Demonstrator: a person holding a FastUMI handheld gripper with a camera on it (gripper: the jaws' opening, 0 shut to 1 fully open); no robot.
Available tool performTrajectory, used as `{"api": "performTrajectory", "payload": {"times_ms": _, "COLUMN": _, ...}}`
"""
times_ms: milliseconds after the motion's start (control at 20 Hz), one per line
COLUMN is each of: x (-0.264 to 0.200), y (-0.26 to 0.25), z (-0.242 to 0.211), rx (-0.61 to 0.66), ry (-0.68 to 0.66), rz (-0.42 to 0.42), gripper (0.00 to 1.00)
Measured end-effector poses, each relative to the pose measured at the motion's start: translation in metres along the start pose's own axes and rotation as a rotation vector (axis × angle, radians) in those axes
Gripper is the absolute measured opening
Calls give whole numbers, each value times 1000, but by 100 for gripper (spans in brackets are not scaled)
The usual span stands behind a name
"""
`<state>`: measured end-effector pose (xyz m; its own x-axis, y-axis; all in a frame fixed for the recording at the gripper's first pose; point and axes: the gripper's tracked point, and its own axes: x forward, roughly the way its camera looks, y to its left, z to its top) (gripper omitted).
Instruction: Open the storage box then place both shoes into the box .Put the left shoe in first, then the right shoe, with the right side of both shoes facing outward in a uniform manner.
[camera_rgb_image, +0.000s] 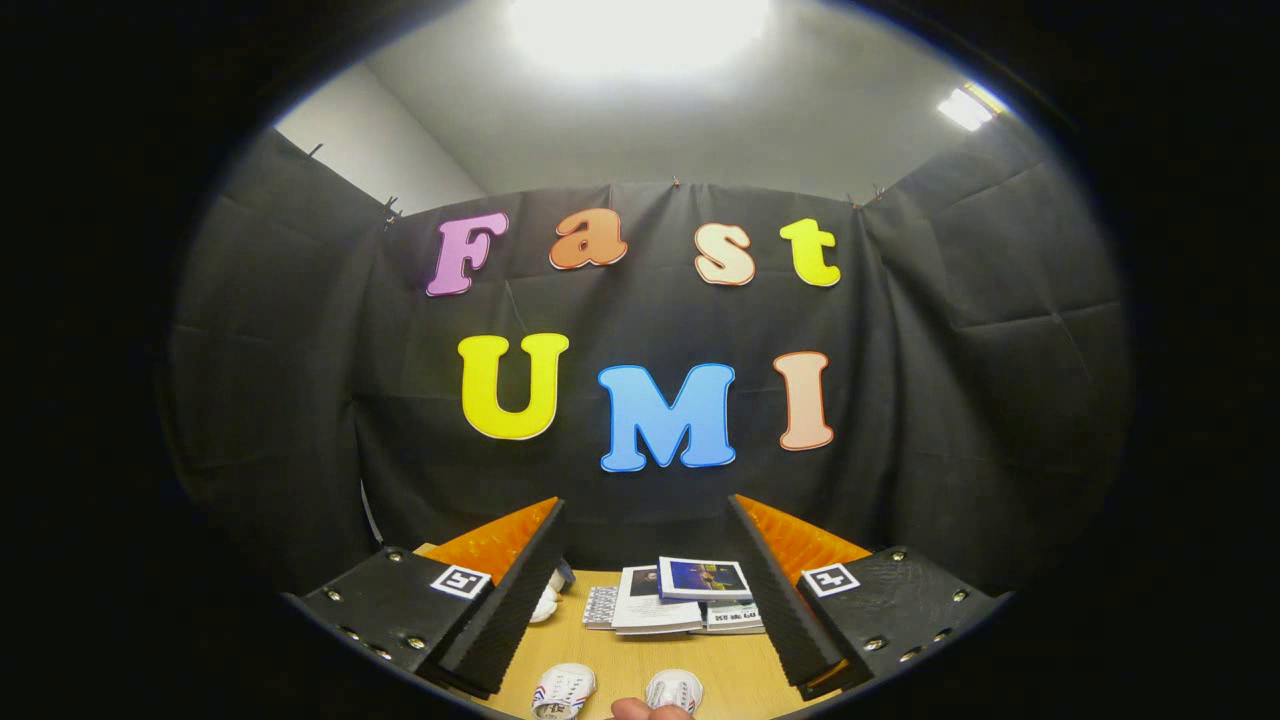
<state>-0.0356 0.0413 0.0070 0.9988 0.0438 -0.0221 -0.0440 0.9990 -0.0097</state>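
Observation:
Two small white shoes lie toe-forward on the wooden table (730, 670), close below me and between my fingers. The left-hand shoe (563, 690) has red and blue side stripes; the right-hand shoe (675, 690) sits beside it with a short gap between them. My gripper (645, 520) is held above the table with its fingers wide apart and nothing between them. A person's fingertip (640, 710) shows at the near edge, between the two shoes.
A stack of books and magazines (680, 598) lies on the table beyond the shoes, near the black cloth wall. A white rounded object (547, 602) with a bit of blue behind it sits partly hidden by my left finger.

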Motion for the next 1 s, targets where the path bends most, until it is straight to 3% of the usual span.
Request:
{"api": "performTrajectory", "payload": {"times_ms": 250, "x": 6, "y": 7, "z": -19, "rx": 14, "ry": 24, "rz": -4, "gripper": 97}}
{"api": "performTrajectory", "payload": {"times_ms": 400, "x": 19, "y": 29, "z": -47, "rx": 54, "ry": 73, "rz": 43, "gripper": 98}}
{"api": "performTrajectory", "payload": {"times_ms": 750, "x": 37, "y": 117, "z": -146, "rx": 230, "ry": 324, "rz": 340, "gripper": 99}}
{"api": "performTrajectory", "payload": {"times_ms": 1000, "x": 34, "y": 169, "z": -228, "rx": 467, "ry": 579, "rz": 552, "gripper": 98}}
